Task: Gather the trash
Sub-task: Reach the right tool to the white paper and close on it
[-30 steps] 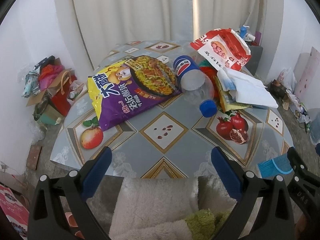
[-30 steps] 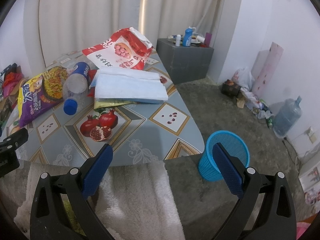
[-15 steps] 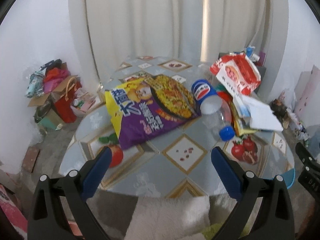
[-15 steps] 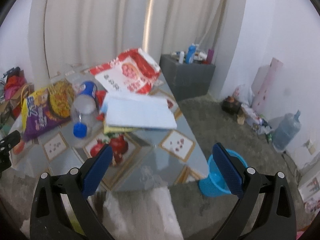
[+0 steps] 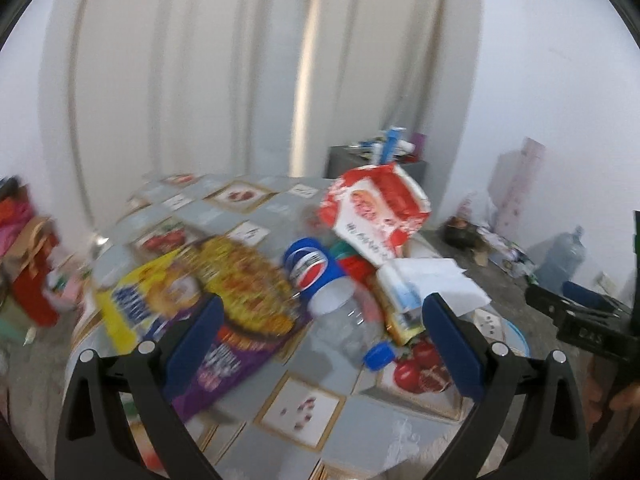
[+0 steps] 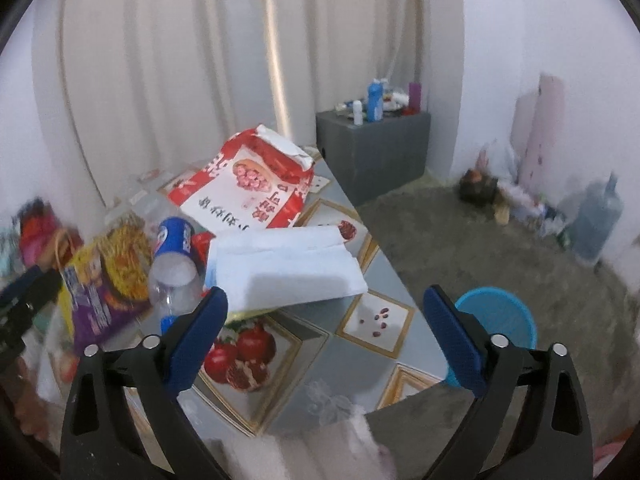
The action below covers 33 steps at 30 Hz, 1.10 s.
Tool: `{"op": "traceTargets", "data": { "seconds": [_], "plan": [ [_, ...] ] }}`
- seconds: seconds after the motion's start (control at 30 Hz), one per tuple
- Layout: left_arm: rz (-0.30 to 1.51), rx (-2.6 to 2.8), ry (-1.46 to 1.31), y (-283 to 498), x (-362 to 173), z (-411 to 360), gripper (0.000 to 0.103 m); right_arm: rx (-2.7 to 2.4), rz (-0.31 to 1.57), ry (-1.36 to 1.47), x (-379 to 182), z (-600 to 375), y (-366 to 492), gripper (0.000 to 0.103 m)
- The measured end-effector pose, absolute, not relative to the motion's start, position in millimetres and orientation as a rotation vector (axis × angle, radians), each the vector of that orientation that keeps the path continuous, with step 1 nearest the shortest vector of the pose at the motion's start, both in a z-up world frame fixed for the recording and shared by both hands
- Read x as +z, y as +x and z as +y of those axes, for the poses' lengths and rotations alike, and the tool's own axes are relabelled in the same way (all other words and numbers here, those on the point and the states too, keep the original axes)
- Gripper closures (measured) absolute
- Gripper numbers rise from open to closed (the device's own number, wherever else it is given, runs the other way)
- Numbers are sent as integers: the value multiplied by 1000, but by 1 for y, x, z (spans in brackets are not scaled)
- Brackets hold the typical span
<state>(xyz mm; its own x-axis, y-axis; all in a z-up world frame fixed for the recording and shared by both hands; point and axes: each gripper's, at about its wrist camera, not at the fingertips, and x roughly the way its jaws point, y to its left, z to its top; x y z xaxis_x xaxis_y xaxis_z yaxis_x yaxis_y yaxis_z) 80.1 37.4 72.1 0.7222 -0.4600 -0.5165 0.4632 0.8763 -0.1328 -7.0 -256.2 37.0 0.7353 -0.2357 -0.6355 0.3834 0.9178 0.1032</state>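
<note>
Both grippers raised vs prior frame, table (image 6: pixel 360 364) farther. Pepsi bottle (image 5: pixel 320 276) label legible. Left gripper (image 5: pixel 320 344) jaws spread, empty; right gripper (image 6: pixel 326 336) wide, closing, empty.

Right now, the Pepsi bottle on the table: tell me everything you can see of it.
The Pepsi bottle is clear plastic and looks empty. It lies on its side on the table, blue cap on and pointing toward the cameras, blue Pepsi label around its far end. It sits between the purple-yellow noodle bag and the white paper pack, apparently touching both. No gripper touches it.
</note>
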Motion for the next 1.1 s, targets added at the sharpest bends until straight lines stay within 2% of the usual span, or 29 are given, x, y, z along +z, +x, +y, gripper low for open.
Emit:
{"op": "traceTargets", "data": {
  "seconds": [0.2, 0.3, 0.53, 0.6, 0.83, 1.1],
  "plan": [
    [612, -641, -2, 110, 72, 3, 6, -329, 726, 326, 23, -290, 16, 28],
    [670, -676, -1, 126, 62, -20, 19, -299, 749, 374, 16, -310, 31, 35],
    [833, -664, 63, 156, 29, -59, 61, -167, 835, 437, -11, -335, 81, 40],
    [872, -660, 65, 163, 22, -66, 67, -126, 858, 442, -20, -337, 95, 42],
    [969, -646, 63, 184, 4, -82, 69, -38, 906, 459, -42, -342, 113, 51],
    [1055, -644, 53, 194, -6, -92, 69, 6, 893, 465, -44, -345, 112, 81]
  ]
}}
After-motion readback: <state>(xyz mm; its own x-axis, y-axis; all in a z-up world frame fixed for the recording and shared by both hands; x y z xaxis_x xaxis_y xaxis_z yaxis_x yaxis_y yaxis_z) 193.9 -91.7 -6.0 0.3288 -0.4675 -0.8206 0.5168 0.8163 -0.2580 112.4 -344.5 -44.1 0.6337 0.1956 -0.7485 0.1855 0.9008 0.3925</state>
